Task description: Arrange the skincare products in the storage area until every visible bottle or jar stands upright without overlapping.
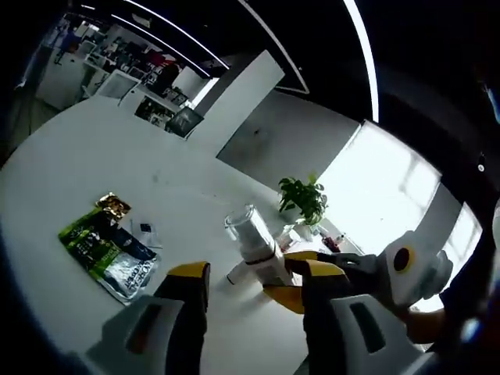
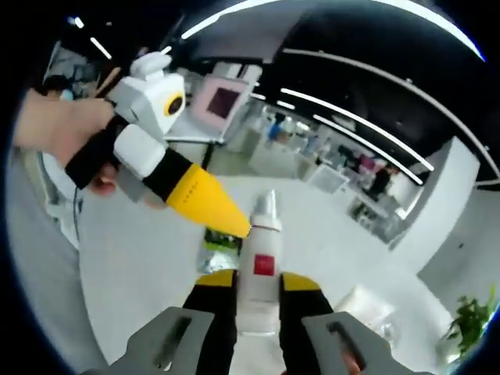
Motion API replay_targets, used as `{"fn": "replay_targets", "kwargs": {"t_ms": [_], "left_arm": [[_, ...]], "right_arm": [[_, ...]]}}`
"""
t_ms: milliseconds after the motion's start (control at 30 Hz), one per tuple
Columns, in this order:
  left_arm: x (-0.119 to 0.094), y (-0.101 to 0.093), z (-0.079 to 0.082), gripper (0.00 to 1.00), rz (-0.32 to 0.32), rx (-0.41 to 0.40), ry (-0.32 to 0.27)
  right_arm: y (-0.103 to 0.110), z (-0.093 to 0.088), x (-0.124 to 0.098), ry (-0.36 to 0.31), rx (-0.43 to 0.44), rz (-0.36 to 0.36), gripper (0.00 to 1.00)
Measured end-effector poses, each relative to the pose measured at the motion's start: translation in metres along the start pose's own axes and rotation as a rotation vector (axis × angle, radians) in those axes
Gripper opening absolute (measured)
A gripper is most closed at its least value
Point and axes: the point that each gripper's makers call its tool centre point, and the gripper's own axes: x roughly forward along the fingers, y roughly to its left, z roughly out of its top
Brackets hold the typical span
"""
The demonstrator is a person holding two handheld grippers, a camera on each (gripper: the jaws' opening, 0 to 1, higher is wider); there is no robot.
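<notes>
A white bottle [image 2: 262, 273] with a red label and a pale pump top is clamped between the jaws of my right gripper [image 2: 258, 285], held above the white table [image 2: 141, 258]. In the left gripper view, the right gripper [image 1: 283, 275] comes in from the right with the white bottle [image 1: 251, 271] in it, top pointing left. Behind it a clear jar [image 1: 246, 226] rests on the table; it also shows as a clear jar [image 2: 363, 305] in the right gripper view. My left gripper [image 1: 254, 275] is open, jaws wide apart just short of the bottle. The left gripper [image 2: 211, 203] points its yellow tip at the bottle's top.
Green and blue sachets [image 1: 109, 254] and a small gold packet [image 1: 114, 205] lie on the round white table [image 1: 94, 156]. The green sachets [image 2: 219, 244] sit beyond the bottle. A potted plant [image 1: 303, 199] stands by the bright window. A hand [image 2: 55, 133] holds the left gripper.
</notes>
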Motion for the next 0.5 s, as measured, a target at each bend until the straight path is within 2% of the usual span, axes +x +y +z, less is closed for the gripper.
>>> {"fn": "replay_targets", "kwargs": {"t_ms": [233,333,500], "left_arm": [[-0.008,-0.028,0.011,0.48,-0.045,-0.025,-0.044],[-0.013,-0.035,0.017,0.47,-0.043,-0.026,-0.060],[-0.024,-0.042,0.025,0.39,-0.033,-0.037,-0.101]], "right_arm": [[0.005,0.026,-0.018,-0.079,-0.008,-0.029,0.11],[0.006,0.035,-0.024,-0.100,-0.030,-0.042,0.11],[0.008,0.049,-0.033,-0.149,-0.037,-0.065,0.11]]}}
